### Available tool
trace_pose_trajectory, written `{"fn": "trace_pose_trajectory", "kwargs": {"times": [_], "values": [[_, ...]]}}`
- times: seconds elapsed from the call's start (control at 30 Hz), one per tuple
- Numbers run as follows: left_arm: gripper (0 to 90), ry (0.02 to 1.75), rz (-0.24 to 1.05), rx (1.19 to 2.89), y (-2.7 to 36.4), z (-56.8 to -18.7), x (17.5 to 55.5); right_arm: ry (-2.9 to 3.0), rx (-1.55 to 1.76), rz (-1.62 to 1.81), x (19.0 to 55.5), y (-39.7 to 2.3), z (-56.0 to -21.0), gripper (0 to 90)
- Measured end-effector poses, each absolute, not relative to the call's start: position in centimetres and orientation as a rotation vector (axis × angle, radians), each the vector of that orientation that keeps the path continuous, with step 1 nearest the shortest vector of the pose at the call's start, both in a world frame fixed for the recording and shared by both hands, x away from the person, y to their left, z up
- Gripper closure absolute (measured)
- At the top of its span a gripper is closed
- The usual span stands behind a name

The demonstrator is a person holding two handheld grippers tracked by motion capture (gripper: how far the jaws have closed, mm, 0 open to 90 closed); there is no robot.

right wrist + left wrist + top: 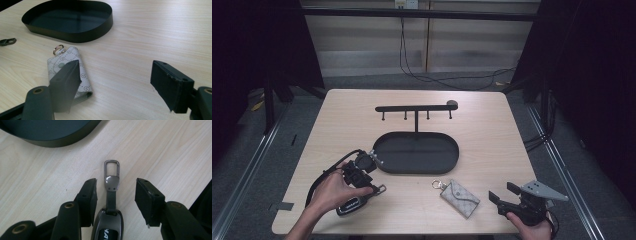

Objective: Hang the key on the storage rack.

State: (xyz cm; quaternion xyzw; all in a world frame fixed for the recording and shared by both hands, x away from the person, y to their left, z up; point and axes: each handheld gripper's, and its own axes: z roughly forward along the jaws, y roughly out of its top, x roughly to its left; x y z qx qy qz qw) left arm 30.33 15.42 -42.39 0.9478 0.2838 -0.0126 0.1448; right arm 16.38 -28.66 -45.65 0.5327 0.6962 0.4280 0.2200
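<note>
Two spread jaws of your left gripper [115,192] straddle the car key [110,220] on the table near the tray [50,135], its strap lying lengthwise between them, untouched, while your right gripper [113,82] stands open.

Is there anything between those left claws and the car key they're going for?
Nothing visible. In the left gripper view the left gripper already straddles the car key, whose strap and clip lie on the bare table between the jaws. The pads do not yet touch it.
</note>
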Motion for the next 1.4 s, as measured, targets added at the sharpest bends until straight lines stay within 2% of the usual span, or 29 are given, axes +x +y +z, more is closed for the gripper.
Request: {"fn": "trace_pose_trajectory", "kwargs": {"times": [0.2, 0.4, 0.73, 0.9, 1.17, 1.3, 1.4], "values": [[52.8, 0.791, -0.052, 2.779, 15.0, -43.4, 30.9, 1.927, 1.474, 1.185, 16.4, -28.7, -45.7, 23.9], [58.2, 0.765, -0.083, 2.818, 14.8, -44.1, 31.6, 1.928, 1.475, 1.184, 16.4, -28.7, -45.7, 23.9], [58.9, 0.747, -0.131, 2.866, 14.1, -45.1, 32.1, 1.934, 1.476, 1.186, 16.4, -28.7, -45.7, 23.8], [62.8, 0.726, -0.150, 2.888, 13.5, -45.3, 32.1, 1.938, 1.478, 1.183, 16.5, -28.7, -45.7, 23.8], [63.4, 0.720, -0.118, 2.905, 13.1, -45.9, 32.0, 1.939, 1.481, 1.187, 16.5, -28.7, -45.7, 23.6], [68.4, 0.703, -0.106, 2.917, 13.0, -46.1, 32.0, 1.941, 1.478, 1.186, 16.5, -28.7, -45.8, 23.5], [67.7, 0.701, -0.097, 2.920, 13.0, -46.2, 32.0, 1.940, 1.476, 1.192, 16.5, -28.7, -45.7, 23.3]]}}
